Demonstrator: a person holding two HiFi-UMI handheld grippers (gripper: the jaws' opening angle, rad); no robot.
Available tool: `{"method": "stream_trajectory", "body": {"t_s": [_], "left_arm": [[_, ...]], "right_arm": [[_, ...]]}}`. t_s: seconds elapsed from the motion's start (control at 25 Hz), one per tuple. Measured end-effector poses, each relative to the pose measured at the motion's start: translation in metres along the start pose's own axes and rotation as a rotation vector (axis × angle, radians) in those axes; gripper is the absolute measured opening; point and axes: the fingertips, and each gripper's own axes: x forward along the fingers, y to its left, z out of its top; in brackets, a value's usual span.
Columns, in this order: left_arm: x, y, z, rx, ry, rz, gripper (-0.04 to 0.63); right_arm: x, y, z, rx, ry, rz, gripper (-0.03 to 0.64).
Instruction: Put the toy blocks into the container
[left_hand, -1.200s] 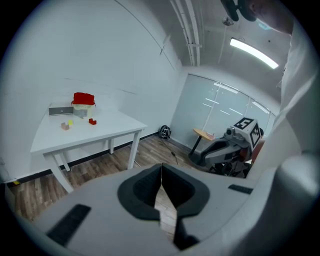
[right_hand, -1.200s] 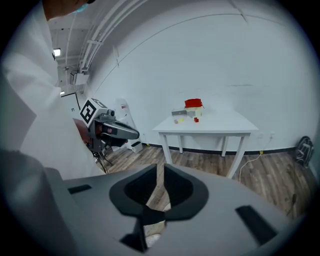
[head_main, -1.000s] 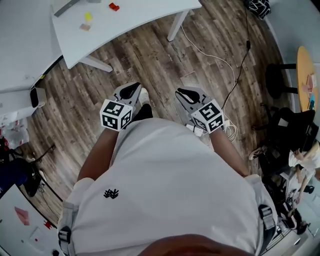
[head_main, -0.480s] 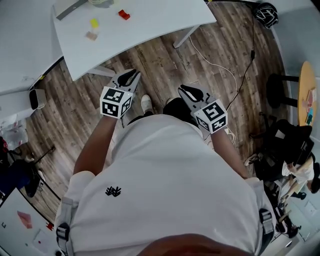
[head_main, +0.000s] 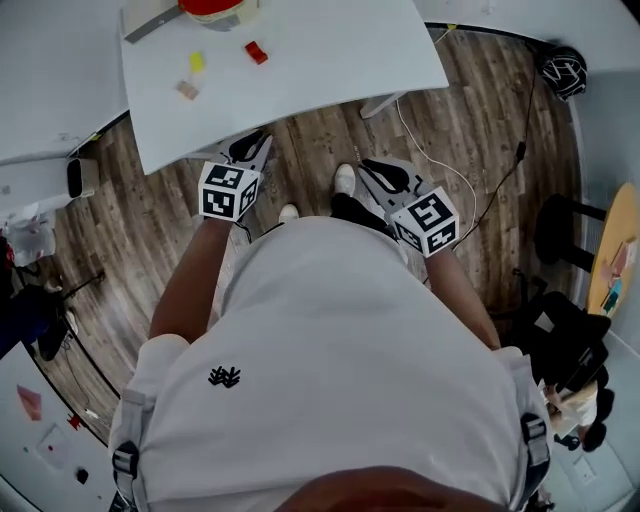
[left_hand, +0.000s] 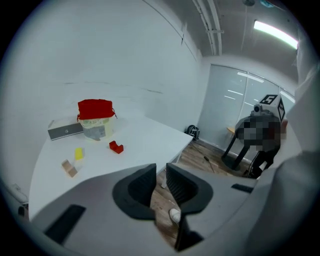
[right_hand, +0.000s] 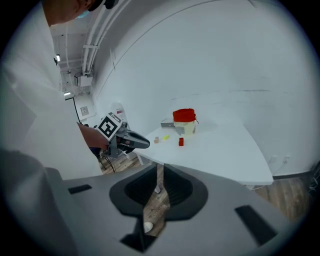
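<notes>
My left claw (left_hand: 161, 172) just opened narrowly, empty, right claw (right_hand: 160, 176) narrow, empty, container (left_hand: 96, 126) whole in gripper views, cropped at head view's top.

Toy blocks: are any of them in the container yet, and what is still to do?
Nothing looks done: the red block, yellow block and tan block all lie loose on the table, near the container. Nothing is in hand: the left gripper, whose jaws have just been opening, and the right gripper are both empty, short of the blocks. All three pickups remain.

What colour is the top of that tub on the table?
Red, over a pale body. The tub shows best in the left gripper view.
</notes>
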Motion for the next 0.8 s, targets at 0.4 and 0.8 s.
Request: {"method": "stream_trajectory", "body": {"t_s": [0.4, 0.8], "left_arm": [[0.066, 0.069, 0.024, -0.022, 0.063, 0.197, 0.090], [0.119, 0.139, 0.028, 0.068, 0.155, 0.188, 0.103]], "right_arm": [[0.008, -0.091, 0.009, -0.048, 0.034, 0.135, 0.039], [0.022, -0.120, 0.017, 0.015, 0.067, 0.072, 0.038]]}}
